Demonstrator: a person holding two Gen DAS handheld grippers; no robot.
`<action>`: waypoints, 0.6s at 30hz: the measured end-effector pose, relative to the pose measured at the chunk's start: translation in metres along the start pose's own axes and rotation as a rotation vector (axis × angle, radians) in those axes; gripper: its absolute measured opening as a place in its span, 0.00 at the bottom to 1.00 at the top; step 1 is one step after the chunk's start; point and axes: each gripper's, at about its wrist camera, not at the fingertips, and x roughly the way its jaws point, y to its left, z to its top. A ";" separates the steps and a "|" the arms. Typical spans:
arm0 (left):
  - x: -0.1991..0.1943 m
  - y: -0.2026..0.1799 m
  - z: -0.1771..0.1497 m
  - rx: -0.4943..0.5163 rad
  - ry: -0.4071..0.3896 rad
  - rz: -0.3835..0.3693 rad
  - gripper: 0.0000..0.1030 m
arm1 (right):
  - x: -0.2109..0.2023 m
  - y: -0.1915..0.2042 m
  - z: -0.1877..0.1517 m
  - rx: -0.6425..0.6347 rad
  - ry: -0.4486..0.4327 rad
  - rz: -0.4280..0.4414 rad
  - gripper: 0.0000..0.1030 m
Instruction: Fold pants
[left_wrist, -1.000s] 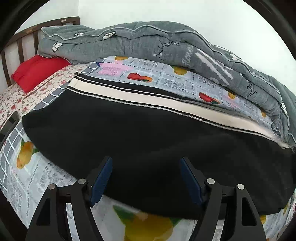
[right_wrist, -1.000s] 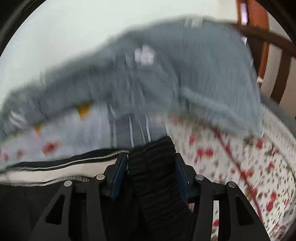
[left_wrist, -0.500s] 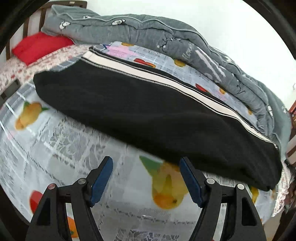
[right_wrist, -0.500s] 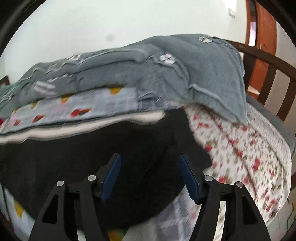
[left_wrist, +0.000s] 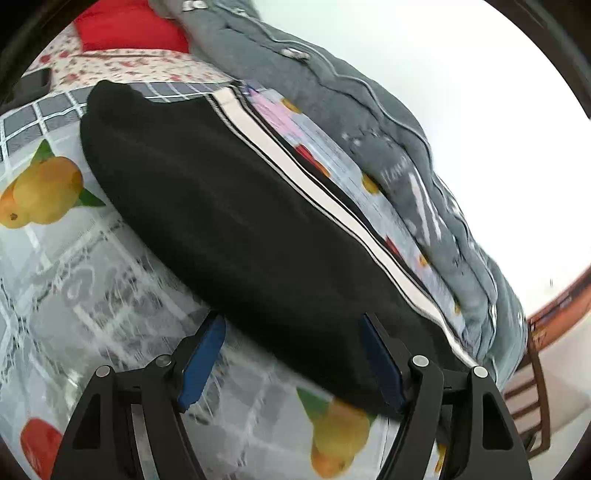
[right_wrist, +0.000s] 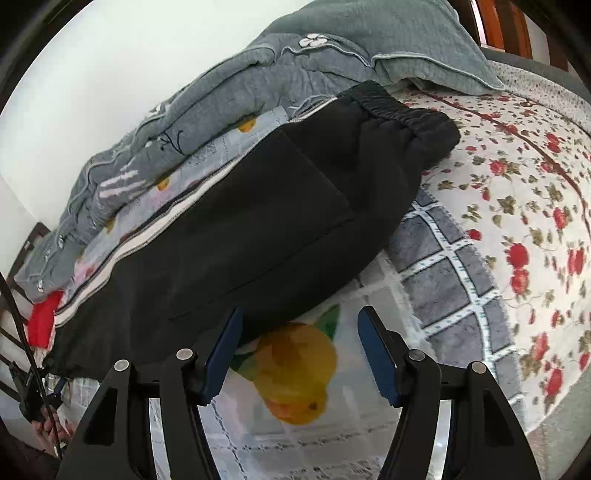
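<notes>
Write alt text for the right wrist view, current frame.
Black pants folded lengthwise lie on a fruit-print bedspread, elastic waistband at upper right, a white side stripe along the far edge. The right gripper hovers open and empty at the pants' near edge. A grey quilt is bunched behind.

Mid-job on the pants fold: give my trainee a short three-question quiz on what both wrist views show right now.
1. True or false: the right tool grips the black pants.
2. What lies along the pants' far side: A the grey quilt, B a red pillow, C a basket?
3. Which print shows between the right tool's blue pads?

Key: 1 false, both it and the left tool stand open and empty. 2 A. 3 a yellow fruit.
</notes>
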 end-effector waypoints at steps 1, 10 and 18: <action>0.002 -0.001 0.002 -0.007 -0.003 0.006 0.71 | 0.002 -0.001 0.001 0.013 -0.001 0.010 0.63; 0.022 -0.011 0.030 -0.004 -0.026 0.131 0.69 | 0.029 0.011 0.031 0.024 -0.028 0.014 0.58; 0.024 -0.010 0.045 -0.019 -0.020 0.308 0.13 | 0.037 0.023 0.053 -0.026 -0.032 -0.035 0.11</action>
